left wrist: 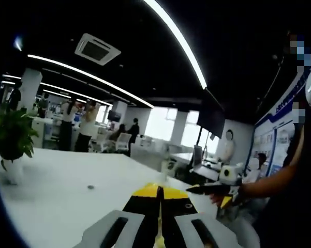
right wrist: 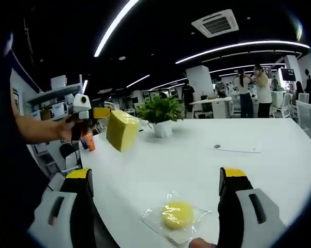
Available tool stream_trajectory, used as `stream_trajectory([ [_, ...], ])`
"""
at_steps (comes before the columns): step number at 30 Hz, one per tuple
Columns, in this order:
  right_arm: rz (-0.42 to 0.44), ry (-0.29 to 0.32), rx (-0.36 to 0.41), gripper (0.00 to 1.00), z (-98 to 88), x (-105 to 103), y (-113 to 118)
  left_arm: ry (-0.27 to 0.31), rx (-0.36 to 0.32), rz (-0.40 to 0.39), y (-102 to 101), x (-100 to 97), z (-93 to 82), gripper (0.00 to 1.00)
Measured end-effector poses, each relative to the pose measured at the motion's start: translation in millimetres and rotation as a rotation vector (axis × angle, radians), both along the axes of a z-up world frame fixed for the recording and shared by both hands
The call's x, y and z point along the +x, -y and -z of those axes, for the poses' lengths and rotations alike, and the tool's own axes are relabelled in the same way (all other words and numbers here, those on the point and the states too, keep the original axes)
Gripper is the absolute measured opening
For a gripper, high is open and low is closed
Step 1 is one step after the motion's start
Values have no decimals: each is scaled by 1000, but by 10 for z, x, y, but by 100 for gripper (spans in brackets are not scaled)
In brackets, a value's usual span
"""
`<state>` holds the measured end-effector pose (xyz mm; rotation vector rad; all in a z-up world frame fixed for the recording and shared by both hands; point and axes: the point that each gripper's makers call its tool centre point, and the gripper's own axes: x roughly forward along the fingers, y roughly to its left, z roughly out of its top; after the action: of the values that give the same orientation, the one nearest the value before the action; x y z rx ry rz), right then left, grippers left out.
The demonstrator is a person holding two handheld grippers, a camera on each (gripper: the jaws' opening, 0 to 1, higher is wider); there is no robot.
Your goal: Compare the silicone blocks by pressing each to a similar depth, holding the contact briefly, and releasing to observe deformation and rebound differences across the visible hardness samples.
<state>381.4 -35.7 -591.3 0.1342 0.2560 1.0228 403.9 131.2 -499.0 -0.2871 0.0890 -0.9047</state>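
Observation:
A thick yellow silicone block [right wrist: 122,130] hangs in the air above the table's left end, at the tips of my left gripper [right wrist: 101,112], which a hand holds. In the left gripper view that gripper's [left wrist: 159,192] jaws stand close together; their yellow ends and the block cannot be told apart. My right gripper [right wrist: 155,173] is open, its jaws wide apart. Between and just below them, a round yellow piece in clear wrap [right wrist: 177,214] lies on the white table [right wrist: 207,170]. The right gripper [left wrist: 196,189] also comes in from the right, held by a hand.
A potted plant [right wrist: 160,111] [left wrist: 13,137] stands on the table. A small dark disc [left wrist: 90,187] [right wrist: 217,147] lies on the tabletop. An orange object [right wrist: 89,142] sits past the table's left edge. Several people stand by desks at the back.

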Motion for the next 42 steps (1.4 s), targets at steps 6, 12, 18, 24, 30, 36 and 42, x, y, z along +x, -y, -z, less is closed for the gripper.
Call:
stream_trajectory([
  [6, -62, 21, 80, 92, -215, -76, -259, 15, -53, 53, 143, -109, -198, 0],
  [12, -122, 39, 59, 92, -270, -29, -477, -36, -100, 140, 319, -239, -321, 0],
  [18, -197, 64, 84, 91, -397, -88, -679, -11, -102, 174, 398, -318, -362, 0],
  [24, -227, 59, 117, 89, -450, -55, -840, -14, -113, 221, 460, -398, -369, 0],
  [30, -263, 53, 159, 69, -509, -72, -937, -30, -121, 244, 480, -377, -292, 0],
  [36, -275, 21, 188, 53, -451, -44, -990, -35, -119, 263, 529, -319, -234, 0],
  [42, -262, -9, 256, 46, -508, 1, -942, -48, -158, 267, 534, -279, -250, 0],
])
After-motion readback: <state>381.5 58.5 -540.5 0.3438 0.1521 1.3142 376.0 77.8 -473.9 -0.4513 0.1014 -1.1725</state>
